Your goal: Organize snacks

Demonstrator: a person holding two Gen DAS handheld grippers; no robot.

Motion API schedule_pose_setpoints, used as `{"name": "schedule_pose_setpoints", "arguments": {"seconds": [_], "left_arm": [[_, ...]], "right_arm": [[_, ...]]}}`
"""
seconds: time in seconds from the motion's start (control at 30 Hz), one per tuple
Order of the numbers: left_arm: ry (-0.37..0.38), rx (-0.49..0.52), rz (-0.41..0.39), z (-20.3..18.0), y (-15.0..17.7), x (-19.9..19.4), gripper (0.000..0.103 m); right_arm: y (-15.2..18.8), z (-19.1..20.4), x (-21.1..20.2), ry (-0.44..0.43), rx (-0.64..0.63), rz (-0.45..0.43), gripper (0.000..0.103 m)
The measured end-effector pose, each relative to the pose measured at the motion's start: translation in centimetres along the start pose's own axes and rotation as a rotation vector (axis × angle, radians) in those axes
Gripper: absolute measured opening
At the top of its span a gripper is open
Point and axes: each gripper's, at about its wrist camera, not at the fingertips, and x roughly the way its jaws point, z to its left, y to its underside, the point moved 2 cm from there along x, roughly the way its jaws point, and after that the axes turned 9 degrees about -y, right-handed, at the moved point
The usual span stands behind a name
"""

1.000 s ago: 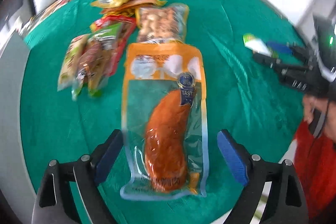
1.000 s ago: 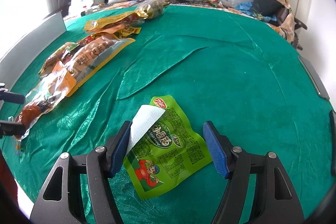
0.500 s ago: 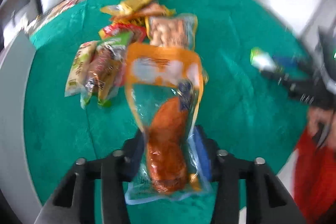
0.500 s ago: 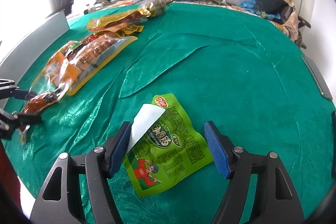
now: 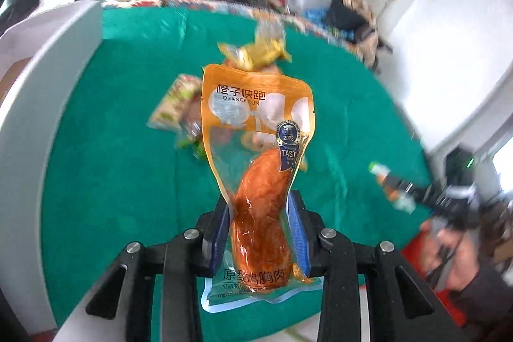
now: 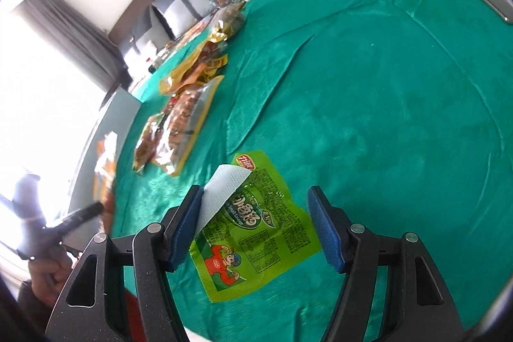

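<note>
My left gripper [image 5: 259, 204] is shut on an orange pouch [image 5: 256, 117] holding a reddish-brown piece of chicken. It grips the pouch's lower half and holds it upright above the green cloth [image 5: 112, 165]. In the right wrist view, a flat green snack packet [image 6: 256, 233] with a folded white corner lies on the cloth between the jaws of my right gripper [image 6: 255, 207]. Those jaws are closing. The left pad [image 6: 186, 223] sits against the white corner, while the right pad stands just off the packet's edge. The lifted orange pouch [image 6: 105, 169] shows blurred at the left.
A pile of mixed snack packets [image 6: 179, 124] lies on the cloth's left side, with gold wrappers [image 5: 256, 53] behind it. Grey cushions [image 6: 198, 2] and clutter line the far edge. A grey rail [image 5: 48, 85] borders the cloth. A person's hand [image 5: 449, 246] holds the right gripper.
The left jaws closed on the orange pouch and raised it off the cloth to upright. The right jaws narrowed a little around the green packet, and both views rolled.
</note>
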Motion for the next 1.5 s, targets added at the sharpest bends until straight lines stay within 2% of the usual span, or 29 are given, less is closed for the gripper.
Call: {"name": "schedule_pose_setpoints", "arguments": {"seconds": [0.17,0.27,0.43,0.57,0.67,0.73,0.8,0.87,0.93,1.03,1.1,1.27,1.33,1.43,1.5], "left_arm": [[0.029,-0.128,-0.108,5.3,-2.9,-6.1,0.035],[-0.015,-0.191,-0.174,10.2,-4.1,-10.1,0.035],[-0.192,-0.27,-0.23,19.2,-4.5,-14.6,0.036],[-0.366,-0.323,-0.203,25.9,-3.3,-16.2,0.04],[-0.486,-0.377,-0.148,30.2,-2.1,-16.1,0.05],[-0.493,-0.435,-0.104,32.2,-0.4,-15.9,0.08],[-0.51,-0.481,-0.095,33.5,0.8,-15.8,0.084],[-0.53,-0.492,-0.089,33.6,1.7,-15.4,0.084],[-0.54,-0.488,-0.094,33.5,2.6,-15.4,0.084],[-0.527,-0.466,-0.099,31.4,2.8,-14.7,0.084],[-0.518,-0.433,-0.113,29.2,2.0,-14.0,0.084],[-0.473,-0.331,-0.186,23.7,-1.2,-12.5,0.084],[-0.438,-0.289,-0.204,21.6,-2.4,-11.2,0.084],[-0.403,-0.259,-0.208,19.4,-3.6,-9.1,0.084],[-0.407,-0.244,-0.198,18.6,-4.1,-7.5,0.084]], "right_arm": [[-0.2,4.8,1.4,-0.056,-0.055,0.041,0.069],[-0.8,11.1,3.7,-0.141,-0.142,0.077,0.069],[-2.0,24.8,8.5,-0.336,-0.295,0.137,0.069],[-2.1,36.4,13.5,-0.469,-0.381,0.187,0.069],[-1.4,42.8,17.6,-0.481,-0.44,0.211,0.069],[-0.7,45.6,20.7,-0.467,-0.445,0.235,0.073],[-0.1,46.8,23.2,-0.439,-0.447,0.28,0.085],[0.4,46.9,24.7,-0.397,-0.475,0.293,0.086],[0.6,46.6,24.6,-0.385,-0.5,0.283,0.086],[-0.2,44.8,21.9,-0.344,-0.536,0.253,0.086],[-1.3,41.8,19.5,-0.285,-0.544,0.22,0.086],[-2.7,30.5,16.9,-0.022,-0.588,0.129,0.086],[-2.8,24.3,15.5,0.103,-0.581,0.12,0.086],[-2.8,16.7,12.8,0.252,-0.552,0.101,0.086],[-2.8,11.6,10.4,0.339,-0.51,0.075,0.086]]}}
